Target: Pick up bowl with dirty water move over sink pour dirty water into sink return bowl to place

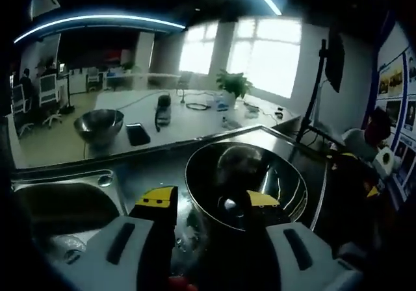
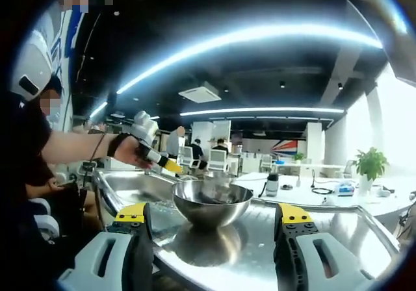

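Note:
A steel bowl (image 1: 260, 167) stands on the steel counter (image 1: 149, 171), and its inside looks dark and reflective. My left gripper (image 1: 209, 199) is open across the bowl's near rim, with one yellow-tipped jaw outside and the other over the inside. In the right gripper view the bowl (image 2: 211, 203) sits upright ahead, midway between the wide-apart jaws of my open right gripper (image 2: 214, 216), which does not touch it. A person's hand holds the left gripper (image 2: 162, 160) at the bowl's left rim. The sink (image 1: 62, 206) lies left of the bowl, and the same sink (image 2: 133, 187) is behind the bowl on the left.
A second steel bowl (image 1: 99, 123), a phone (image 1: 138, 134) and a dark bottle (image 1: 162, 109) sit on the white table beyond the counter. A potted plant (image 1: 233, 83) stands by the window. A person (image 2: 32, 141) stands at the left, next to the sink.

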The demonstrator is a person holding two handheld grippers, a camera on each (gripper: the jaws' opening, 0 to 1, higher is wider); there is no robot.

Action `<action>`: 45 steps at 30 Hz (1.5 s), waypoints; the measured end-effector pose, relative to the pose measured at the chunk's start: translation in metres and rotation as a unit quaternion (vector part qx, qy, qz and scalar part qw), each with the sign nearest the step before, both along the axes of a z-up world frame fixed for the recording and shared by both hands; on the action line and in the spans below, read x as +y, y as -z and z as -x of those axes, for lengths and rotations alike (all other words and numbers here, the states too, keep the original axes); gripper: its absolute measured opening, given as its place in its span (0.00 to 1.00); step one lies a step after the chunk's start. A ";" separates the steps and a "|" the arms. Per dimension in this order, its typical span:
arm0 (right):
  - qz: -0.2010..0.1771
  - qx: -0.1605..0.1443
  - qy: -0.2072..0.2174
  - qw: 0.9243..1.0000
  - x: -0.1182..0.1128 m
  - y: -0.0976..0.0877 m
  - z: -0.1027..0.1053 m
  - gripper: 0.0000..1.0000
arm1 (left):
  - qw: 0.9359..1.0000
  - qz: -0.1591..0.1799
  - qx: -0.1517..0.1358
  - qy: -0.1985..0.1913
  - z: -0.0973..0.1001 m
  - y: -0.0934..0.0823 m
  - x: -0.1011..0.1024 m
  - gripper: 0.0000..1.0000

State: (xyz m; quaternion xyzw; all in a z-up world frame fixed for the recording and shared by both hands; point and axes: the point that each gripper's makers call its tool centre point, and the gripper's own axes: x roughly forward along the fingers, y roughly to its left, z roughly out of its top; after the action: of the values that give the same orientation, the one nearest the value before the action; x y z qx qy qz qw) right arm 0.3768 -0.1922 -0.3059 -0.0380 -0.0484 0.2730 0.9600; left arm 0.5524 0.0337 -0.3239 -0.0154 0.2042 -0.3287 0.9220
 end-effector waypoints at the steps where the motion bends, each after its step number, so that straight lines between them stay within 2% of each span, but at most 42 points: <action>1: 0.000 0.001 -0.001 1.000 0.001 0.001 0.000 0.70 | 1.000 -0.002 0.002 -0.002 -0.004 0.002 0.000 0.40; 7: 0.003 0.002 -0.001 1.000 0.001 0.002 -0.002 0.70 | 1.000 -0.009 0.024 -0.003 -0.013 0.009 -0.004 0.34; 10: 0.003 0.003 0.000 1.000 -0.001 0.003 -0.003 0.70 | 1.000 -0.014 0.025 -0.003 -0.018 0.009 -0.005 0.34; 15: 0.000 0.006 -0.001 1.000 -0.001 0.006 -0.004 0.70 | 0.999 -0.011 0.045 0.008 -0.021 0.012 -0.013 0.34; 20: 0.002 0.007 -0.006 1.000 0.003 0.008 -0.004 0.70 | 0.997 -0.037 0.068 0.016 -0.031 0.026 -0.018 0.34; 21: 0.002 0.007 -0.006 1.000 0.003 0.008 -0.005 0.70 | 0.996 -0.057 0.067 0.022 -0.031 0.030 -0.017 0.33; 23: -0.004 -0.001 -0.001 1.000 0.002 0.004 -0.008 0.70 | 0.995 -0.068 0.068 0.022 -0.035 0.034 -0.018 0.33; 28: -0.008 -0.002 -0.002 1.000 0.002 0.002 -0.011 0.70 | 0.994 -0.063 0.084 0.018 -0.040 0.041 -0.018 0.31; 34: -0.012 0.007 -0.009 1.000 0.009 0.008 -0.013 0.70 | 0.994 -0.065 0.082 0.013 -0.047 0.041 -0.022 0.27; 39: -0.011 0.011 -0.012 1.000 0.013 0.010 -0.012 0.70 | 0.991 -0.085 0.099 0.026 -0.049 0.053 -0.028 0.27; 45: -0.013 0.014 -0.008 1.000 0.010 0.012 -0.011 0.70 | 0.989 -0.091 0.112 0.021 -0.057 0.059 -0.032 0.27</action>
State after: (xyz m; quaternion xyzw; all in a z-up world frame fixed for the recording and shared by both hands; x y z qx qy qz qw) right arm 0.3873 -0.1820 -0.3183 -0.0209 -0.0388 0.2801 0.9590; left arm 0.6099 0.0012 -0.3829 0.0362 0.3356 -0.3240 0.8838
